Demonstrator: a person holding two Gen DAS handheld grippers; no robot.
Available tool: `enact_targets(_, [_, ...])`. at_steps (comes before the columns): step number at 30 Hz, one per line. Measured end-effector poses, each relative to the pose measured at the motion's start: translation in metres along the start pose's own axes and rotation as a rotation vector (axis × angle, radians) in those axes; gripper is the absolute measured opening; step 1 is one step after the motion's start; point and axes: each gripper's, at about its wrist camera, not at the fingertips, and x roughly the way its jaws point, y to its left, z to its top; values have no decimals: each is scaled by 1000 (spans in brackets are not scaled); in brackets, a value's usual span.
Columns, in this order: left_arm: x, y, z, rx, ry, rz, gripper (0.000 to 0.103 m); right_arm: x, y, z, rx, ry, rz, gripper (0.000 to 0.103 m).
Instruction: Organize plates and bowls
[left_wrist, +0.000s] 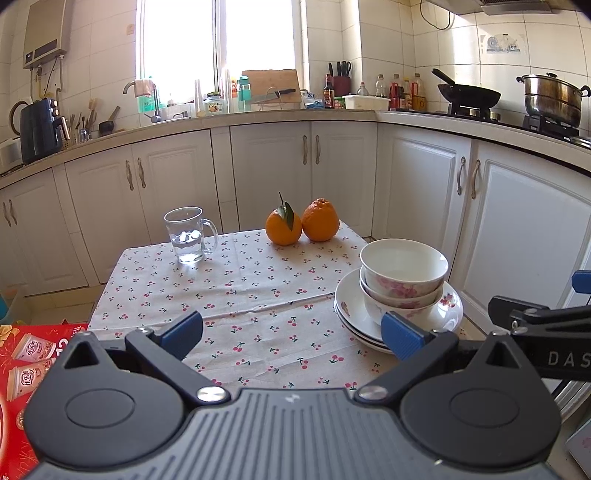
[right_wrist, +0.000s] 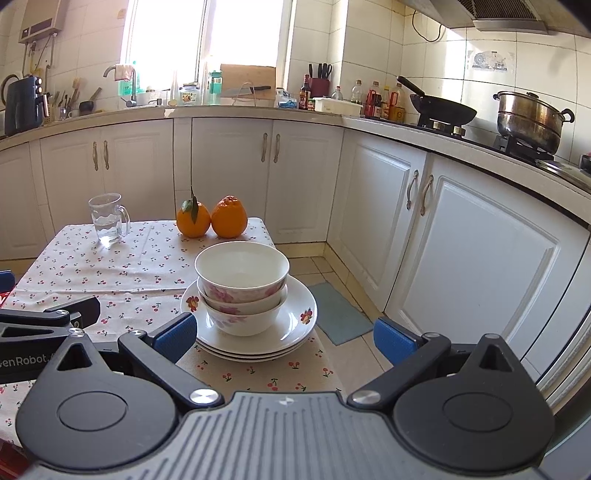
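Three white bowls with pink flowers (left_wrist: 403, 275) are nested in a stack on a stack of white flowered plates (left_wrist: 349, 308) at the table's right edge. The bowls (right_wrist: 242, 284) and plates (right_wrist: 295, 325) also show in the right wrist view. My left gripper (left_wrist: 291, 334) is open and empty, just left of and in front of the plates. My right gripper (right_wrist: 284, 338) is open and empty, in front of the plates, its left fingertip (right_wrist: 175, 334) close to the plate rim. The right gripper's arm (left_wrist: 546, 325) shows at the right of the left wrist view.
A cherry-print cloth covers the small table (left_wrist: 240, 295). A glass mug with water (left_wrist: 186, 234) stands far left, two oranges (left_wrist: 301, 221) at the far edge. A red box (left_wrist: 22, 354) sits left of the table. White cabinets (right_wrist: 461, 236) stand close on the right.
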Motion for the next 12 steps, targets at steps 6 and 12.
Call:
enact_targets(6, [0,0,0,-1,0,-1,102,0,-1,0,2,-1,0,103])
enact_targets(12, [0,0,0,0,1,-1,102,-1,-1,0,-1,-3,1,103])
